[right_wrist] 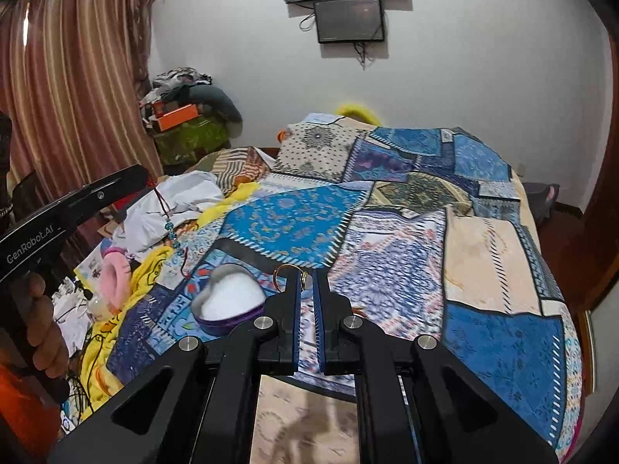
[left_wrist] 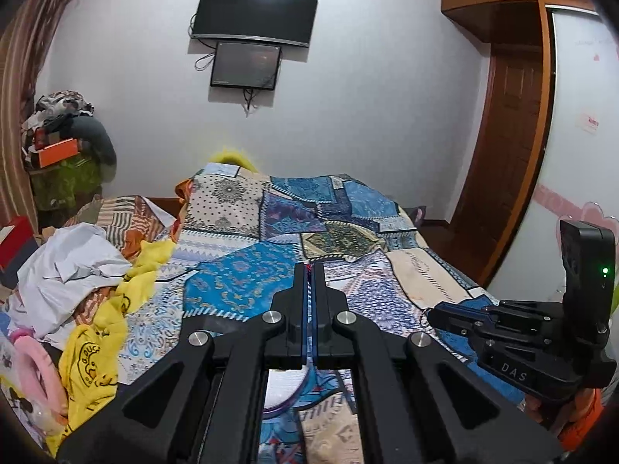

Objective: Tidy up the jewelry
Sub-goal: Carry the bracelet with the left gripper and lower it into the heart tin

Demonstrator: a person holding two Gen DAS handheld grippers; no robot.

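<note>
My left gripper is shut on a thin red cord; in the right wrist view that gripper holds a dark red cord necklace with blue beads hanging over the bed. My right gripper is shut on small gold rings at its tips; it also shows in the left wrist view with a ring hanging. A purple heart-shaped box with white padding lies open on the patchwork bedspread, just left of my right gripper. Part of the box shows under my left gripper.
Crumpled white cloth, a yellow garment and a pink fuzzy item lie at the bed's left side. A clothes pile with an orange box stands by the curtain. Two screens hang on the far wall. A wooden door is right.
</note>
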